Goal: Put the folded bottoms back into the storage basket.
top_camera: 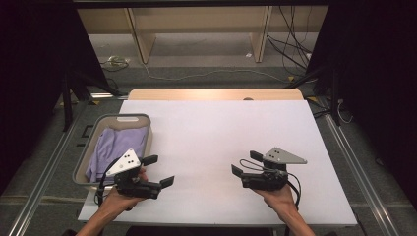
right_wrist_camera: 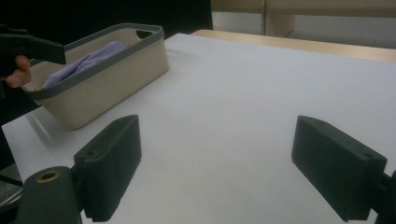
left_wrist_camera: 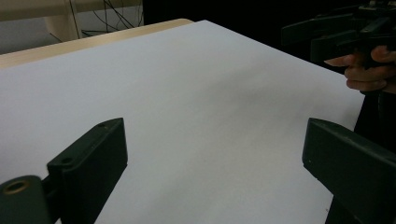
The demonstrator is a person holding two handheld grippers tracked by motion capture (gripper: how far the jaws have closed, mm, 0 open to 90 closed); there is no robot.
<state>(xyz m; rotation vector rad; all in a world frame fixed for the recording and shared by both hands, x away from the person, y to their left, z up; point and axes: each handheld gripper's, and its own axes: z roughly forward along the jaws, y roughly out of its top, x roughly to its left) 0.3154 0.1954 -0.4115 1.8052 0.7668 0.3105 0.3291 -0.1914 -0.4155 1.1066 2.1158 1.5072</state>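
My left gripper [top_camera: 160, 170] hovers near the table's front left, beside the basket, jaws open with nothing between them; in the left gripper view its jaws [left_wrist_camera: 215, 158] frame bare white table. My right gripper [top_camera: 244, 163] sits at the front right, pointing left, also open and holding nothing [right_wrist_camera: 217, 158]. A beige basket with a grey rim [top_camera: 127, 117] stands at the left edge and holds a folded purple cloth [top_camera: 115, 147]. The right gripper view shows the basket [right_wrist_camera: 116, 79] and the cloth [right_wrist_camera: 88, 63] ahead on its left.
The white table top [top_camera: 221, 132] has a wooden strip [top_camera: 216, 94] along its far edge. Beyond it are a wooden shelf frame [top_camera: 196, 29] and cables [top_camera: 290, 44] on the floor. Dark curtains stand at both sides.
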